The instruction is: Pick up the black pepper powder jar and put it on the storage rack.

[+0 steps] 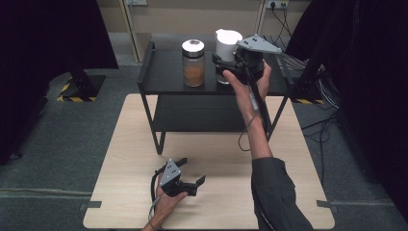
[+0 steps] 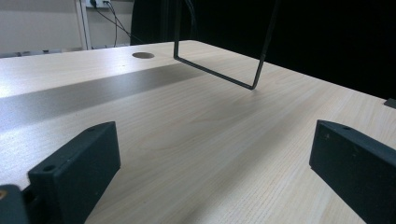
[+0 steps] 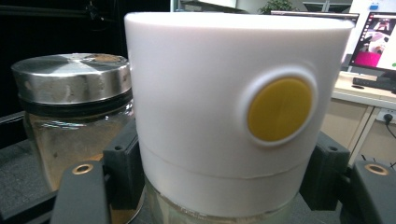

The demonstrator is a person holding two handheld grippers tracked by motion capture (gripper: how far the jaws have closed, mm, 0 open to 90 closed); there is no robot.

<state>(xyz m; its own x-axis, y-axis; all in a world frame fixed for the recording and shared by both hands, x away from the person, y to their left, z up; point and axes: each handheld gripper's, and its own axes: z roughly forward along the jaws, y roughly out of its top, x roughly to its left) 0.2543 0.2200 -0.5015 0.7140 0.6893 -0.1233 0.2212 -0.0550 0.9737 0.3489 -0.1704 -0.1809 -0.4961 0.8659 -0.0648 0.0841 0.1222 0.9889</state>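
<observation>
Care suits this step: right hand-held gripper (image 1: 225, 65), clamped on the white-lidded jar (image 3: 238, 116) atop the black shelf (image 1: 163, 79) beside the metal-lidded jar (image 1: 193, 62), should stay level, while left hand-held gripper (image 1: 192, 174) rests open on the tabletop (image 1: 216, 192).

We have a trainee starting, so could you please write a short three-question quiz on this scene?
1. True or false: the right gripper is shut on the white-lidded jar.
2. What stands beside that jar on the black shelf? A) metal-lidded glass jar B) a kettle C) a bowl
3. Where does the left gripper rest, jaws apart?

Key: 1 true; 2 A; 3 on the wooden table.
</observation>
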